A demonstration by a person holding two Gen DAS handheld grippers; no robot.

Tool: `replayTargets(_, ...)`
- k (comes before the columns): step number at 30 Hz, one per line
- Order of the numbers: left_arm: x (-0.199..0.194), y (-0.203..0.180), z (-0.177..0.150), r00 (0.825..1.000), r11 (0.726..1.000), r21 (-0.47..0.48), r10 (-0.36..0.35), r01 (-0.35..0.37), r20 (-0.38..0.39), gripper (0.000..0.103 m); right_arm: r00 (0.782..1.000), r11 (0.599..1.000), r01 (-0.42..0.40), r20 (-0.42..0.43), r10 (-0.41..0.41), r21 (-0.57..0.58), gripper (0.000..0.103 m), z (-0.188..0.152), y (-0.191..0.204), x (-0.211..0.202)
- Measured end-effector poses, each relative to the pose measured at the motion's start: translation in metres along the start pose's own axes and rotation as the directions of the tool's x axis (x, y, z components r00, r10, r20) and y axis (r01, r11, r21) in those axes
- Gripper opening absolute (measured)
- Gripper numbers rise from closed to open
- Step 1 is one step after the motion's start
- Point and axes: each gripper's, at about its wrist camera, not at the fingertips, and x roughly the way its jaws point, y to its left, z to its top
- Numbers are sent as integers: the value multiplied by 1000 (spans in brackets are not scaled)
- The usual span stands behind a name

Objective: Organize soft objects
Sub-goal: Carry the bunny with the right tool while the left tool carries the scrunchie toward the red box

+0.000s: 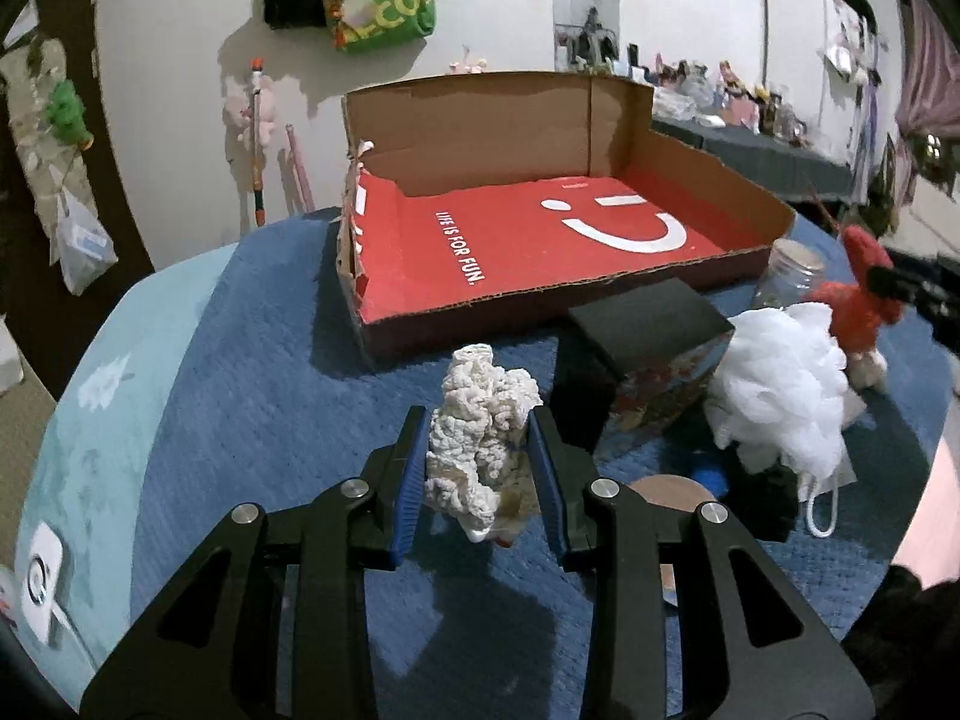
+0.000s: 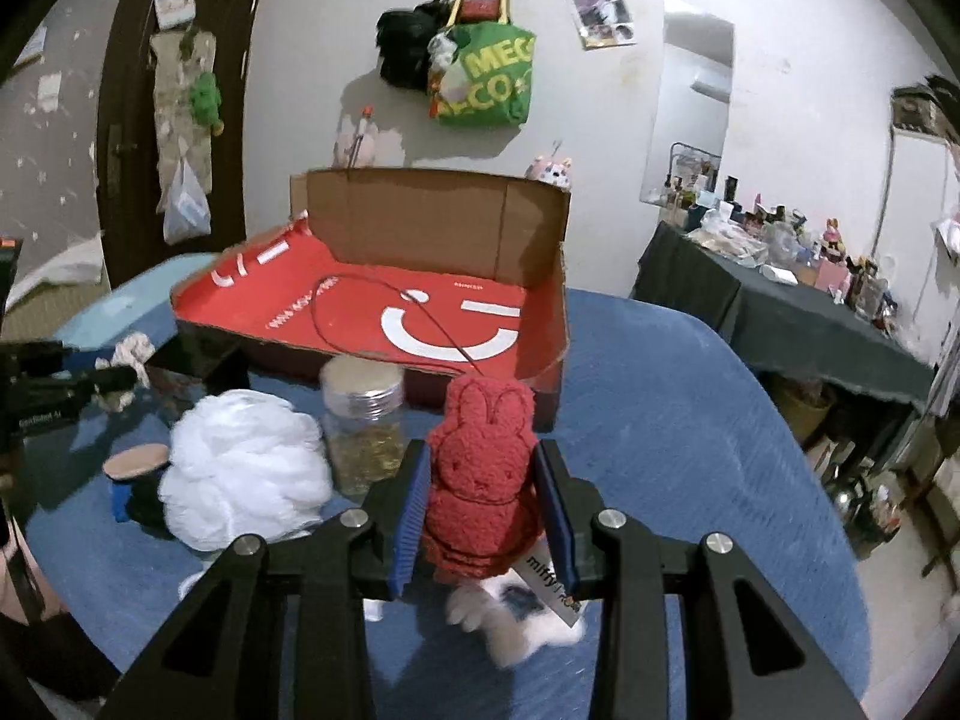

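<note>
My left gripper point(image 1: 480, 456) is shut on a crumpled white cloth point(image 1: 480, 426), held above the blue bedspread point(image 1: 240, 372). In front of it lies the open cardboard box with a red floor point(image 1: 540, 240), nothing inside. My right gripper point(image 2: 483, 498) is shut on a red plush rabbit point(image 2: 480, 480) with white feet and a paper tag, lifted off the bed. That rabbit point(image 1: 858, 294) shows at the right of the left wrist view, gripped by black fingers. A white mesh bath pouf point(image 1: 780, 390) point(image 2: 240, 480) lies between the two grippers. The box point(image 2: 384, 312) stands beyond the rabbit.
A black-topped printed box point(image 1: 648, 348) sits in front of the cardboard box. A clear jar with a silver lid point(image 2: 360, 420) stands by the pouf, and a small dark container with a tan lid point(image 2: 135, 468) to its left. A cluttered dark table point(image 2: 810, 312) is at the right.
</note>
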Motion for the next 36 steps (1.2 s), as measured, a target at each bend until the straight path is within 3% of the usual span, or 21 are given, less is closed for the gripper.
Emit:
replayTargets(10, 18, 7, 16, 998, 998, 59, -18, 22, -64, 31, 986, 993, -112, -129, 105, -48, 38, 37, -13, 24)
replayTargets(17, 24, 9, 23, 996, 995, 91, -25, 33, -90, 31, 971, 984, -175, -171, 166, -41, 38, 55, -15, 28)
replayTargets(24, 27, 7, 24, 995, 992, 115, -30, 42, -98, 31, 962, 982, -186, -209, 174, -39, 38, 57, -17, 35)
replayTargets(31, 33, 5, 26, 992, 989, 140, -39, 57, -123, 31, 949, 978, -179, -282, 143, -106, 38, 53, -10, 54)
replayTargets(36, 32, 6, 29, 991, 986, 157, -39, 59, -125, 31, 951, 976, -162, -288, 115, -147, 38, 52, -7, 62)
